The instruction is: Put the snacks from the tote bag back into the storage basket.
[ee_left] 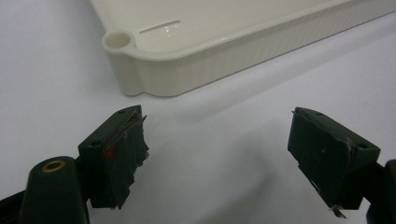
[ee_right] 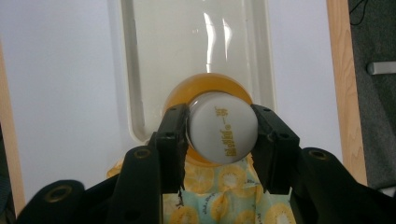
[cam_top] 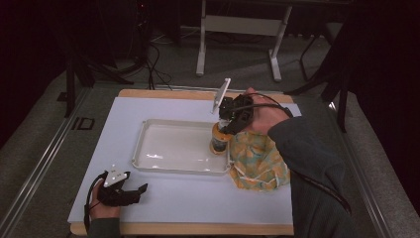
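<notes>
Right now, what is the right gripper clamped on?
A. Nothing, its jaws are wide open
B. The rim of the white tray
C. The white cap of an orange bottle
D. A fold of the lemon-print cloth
C. In the right gripper view, the right gripper has both jaws pressed against the sides of the bottle at its white cap, above the tray.

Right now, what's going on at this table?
A person works with a gripper in each hand. The right gripper is shut on the white cap of an orange bottle, holding it upright over the right end of a white tray, just beside a lemon-print cloth bag. Whether the bottle touches the tray floor is hard to tell. The left gripper rests open on the white table near the tray's corner, holding nothing.
</notes>
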Demonstrator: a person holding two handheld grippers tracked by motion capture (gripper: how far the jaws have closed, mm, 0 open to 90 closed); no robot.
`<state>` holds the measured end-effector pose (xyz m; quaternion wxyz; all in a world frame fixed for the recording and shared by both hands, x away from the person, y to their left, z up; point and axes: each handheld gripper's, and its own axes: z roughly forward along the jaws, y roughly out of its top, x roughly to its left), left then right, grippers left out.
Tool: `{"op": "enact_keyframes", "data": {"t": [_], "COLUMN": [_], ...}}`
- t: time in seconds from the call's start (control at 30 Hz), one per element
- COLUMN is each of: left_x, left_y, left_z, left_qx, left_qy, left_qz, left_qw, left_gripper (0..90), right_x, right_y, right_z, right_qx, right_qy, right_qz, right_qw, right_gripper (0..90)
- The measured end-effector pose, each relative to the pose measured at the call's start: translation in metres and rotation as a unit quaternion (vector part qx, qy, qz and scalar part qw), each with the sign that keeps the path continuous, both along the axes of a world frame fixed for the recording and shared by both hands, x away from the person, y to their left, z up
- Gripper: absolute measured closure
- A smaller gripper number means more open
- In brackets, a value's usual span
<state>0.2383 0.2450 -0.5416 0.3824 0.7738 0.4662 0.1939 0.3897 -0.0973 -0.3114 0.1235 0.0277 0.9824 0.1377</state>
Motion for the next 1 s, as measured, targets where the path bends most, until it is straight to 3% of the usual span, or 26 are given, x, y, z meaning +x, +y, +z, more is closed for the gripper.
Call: {"op": "enact_keyframes", "data": {"t": [0.5, 1.0], "left_x": [0.000, 0.000], "left_y": [0.000, 0.000], "left_z": [0.000, 0.000], "left_qx": [0.001, 0.000], "left_qy": [0.000, 0.002], "left_qz": [0.000, 0.002], "left_qw": [1.0000, 1.0000], "left_gripper": [19.2, 19.2], "right_x": [-0.006, -0.014], "right_y": [0.008, 0.011], "right_z": [-0.008, -0.013], "right_qx": [-0.015, -0.004], "right_qy": [-0.002, -0.004], "right_qz": [0.000, 0.002], "right_qw": [0.9999, 1.0000], "right_gripper": [58.8, 58.8]}}
